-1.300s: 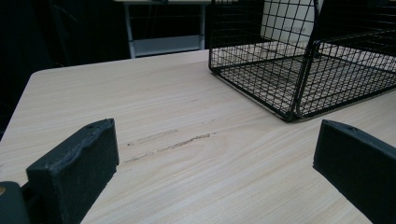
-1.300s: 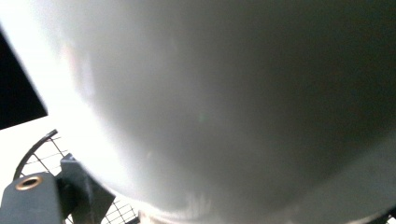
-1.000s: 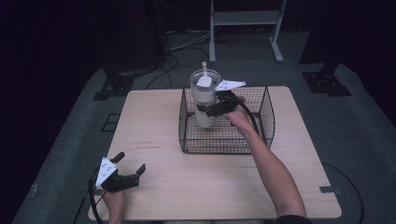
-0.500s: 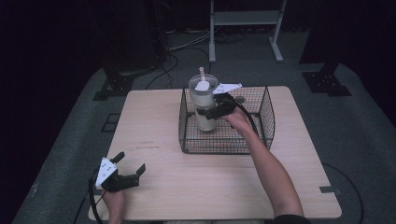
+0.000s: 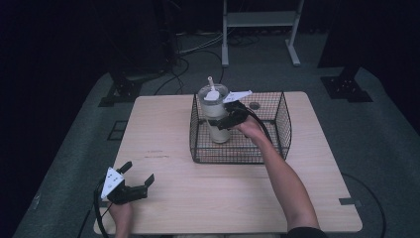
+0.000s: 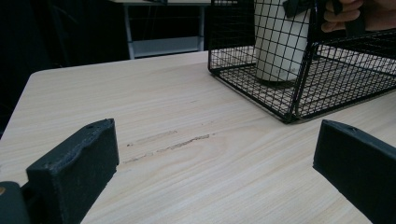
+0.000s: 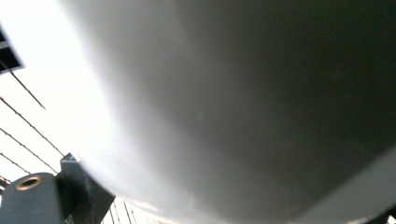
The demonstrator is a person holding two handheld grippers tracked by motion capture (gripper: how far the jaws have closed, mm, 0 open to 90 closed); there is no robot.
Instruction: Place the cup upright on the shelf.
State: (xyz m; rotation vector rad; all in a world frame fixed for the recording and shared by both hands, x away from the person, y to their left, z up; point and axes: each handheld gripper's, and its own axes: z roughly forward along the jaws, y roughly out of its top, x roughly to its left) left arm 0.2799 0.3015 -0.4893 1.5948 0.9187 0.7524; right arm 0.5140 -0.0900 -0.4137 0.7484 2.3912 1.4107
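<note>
A tall cream tumbler (image 5: 216, 119) with a clear lid and a straw stands upright in the left part of a black wire basket (image 5: 280, 124). My right gripper (image 5: 225, 120) reaches into the basket from the right and is shut on the tumbler's side. The tumbler wall (image 7: 233, 93) sits right against the right gripper view, with one finger (image 7: 77, 186) beside it. In the left gripper view the tumbler (image 6: 280, 42) rests on the floor of the basket (image 6: 299, 93). My left gripper (image 5: 138, 171) sits open and holds nothing near the table's front left corner (image 6: 217, 135).
The light wooden table (image 5: 163, 129) has a faint scuff mark (image 6: 168, 142) left of the basket and a small round hole (image 5: 255, 105) behind it. Cables, dark stand feet and a metal frame (image 5: 260, 20) lie on the floor beyond the far edge.
My right gripper has lowered the tumbler a little inside the basket and shifted it slightly left. The left gripper has stayed where it was.
</note>
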